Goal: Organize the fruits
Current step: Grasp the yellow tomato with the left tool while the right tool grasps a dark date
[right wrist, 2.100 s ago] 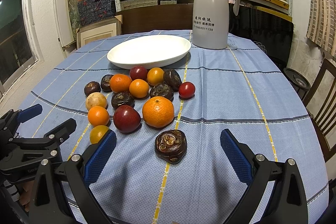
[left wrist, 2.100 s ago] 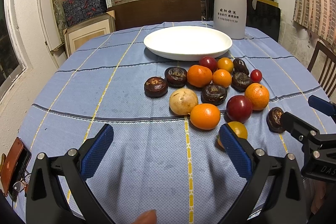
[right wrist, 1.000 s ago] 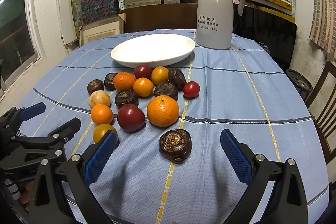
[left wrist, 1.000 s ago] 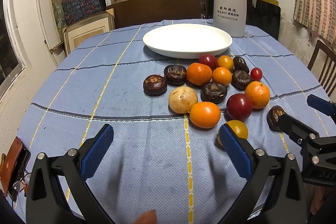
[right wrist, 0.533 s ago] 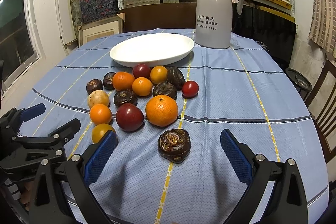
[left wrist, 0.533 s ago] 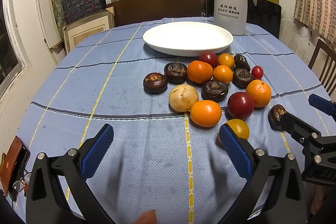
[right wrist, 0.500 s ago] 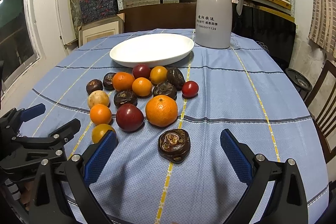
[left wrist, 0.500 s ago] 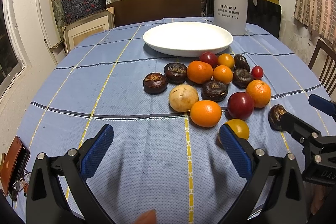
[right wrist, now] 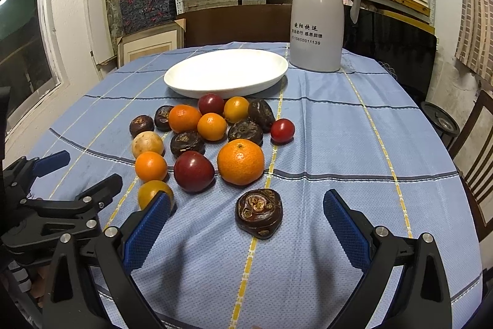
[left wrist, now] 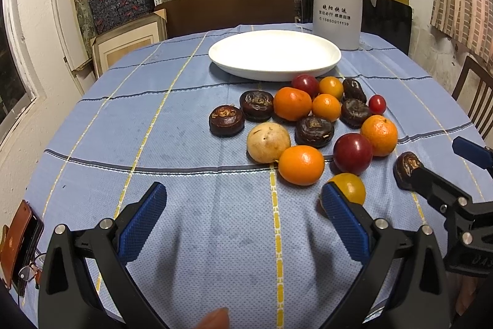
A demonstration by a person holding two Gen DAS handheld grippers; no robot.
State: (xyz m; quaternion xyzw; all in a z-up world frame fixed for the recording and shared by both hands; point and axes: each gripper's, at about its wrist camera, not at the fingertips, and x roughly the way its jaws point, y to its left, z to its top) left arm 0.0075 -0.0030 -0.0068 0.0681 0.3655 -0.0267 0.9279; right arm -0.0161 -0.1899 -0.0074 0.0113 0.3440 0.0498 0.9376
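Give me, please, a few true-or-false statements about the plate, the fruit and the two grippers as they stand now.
1. The white plate holds no fruit. True.
2. The right gripper is shut on an orange. False: it is open and holds nothing.
3. The white thermos jug stands behind the plate. True.
4. The small red cherry tomato lies on the plate. False: it lies on the blue tablecloth.
5. The left gripper is open. True.

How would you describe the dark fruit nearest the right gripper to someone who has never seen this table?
Start at the white plate on the blue tablecloth; the fruit pile lies in front of it. Nearest the right gripper, in front of the big orange, sits a dark brown fruit. Unlike the other dark ones, it lies alone, apart from the pile.
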